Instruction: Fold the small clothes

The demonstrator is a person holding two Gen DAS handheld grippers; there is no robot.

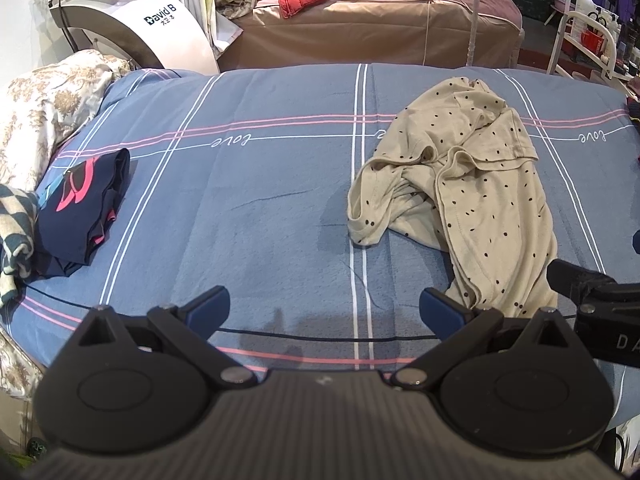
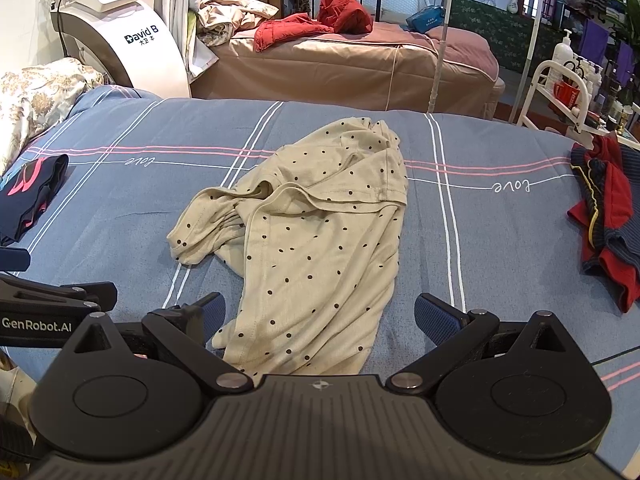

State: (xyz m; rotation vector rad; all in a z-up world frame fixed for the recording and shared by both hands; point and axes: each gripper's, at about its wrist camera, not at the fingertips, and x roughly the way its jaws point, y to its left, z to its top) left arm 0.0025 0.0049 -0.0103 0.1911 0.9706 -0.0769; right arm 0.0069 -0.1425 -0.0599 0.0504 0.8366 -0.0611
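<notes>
A crumpled beige garment with black dots (image 1: pixel 472 184) (image 2: pixel 316 232) lies on the blue striped bedspread (image 1: pixel 260 208) (image 2: pixel 500 232). My left gripper (image 1: pixel 324 308) hovers open over bare sheet, to the left of the garment's near end. My right gripper (image 2: pixel 320 316) is open, its blue pads on either side of the garment's near hem, above it. A folded navy garment with pink print (image 1: pixel 84 208) (image 2: pixel 28 196) rests at the left of the bed. A red and dark striped piece of clothing (image 2: pixel 604 220) lies crumpled at the right.
A patterned quilt (image 1: pixel 44 112) is bunched at the bed's left edge. Behind the bed stand a white machine (image 1: pixel 136 12) and a brown-covered bed (image 1: pixel 380 28) with red clothes. A white trolley with bottles (image 2: pixel 572 80) stands at the right.
</notes>
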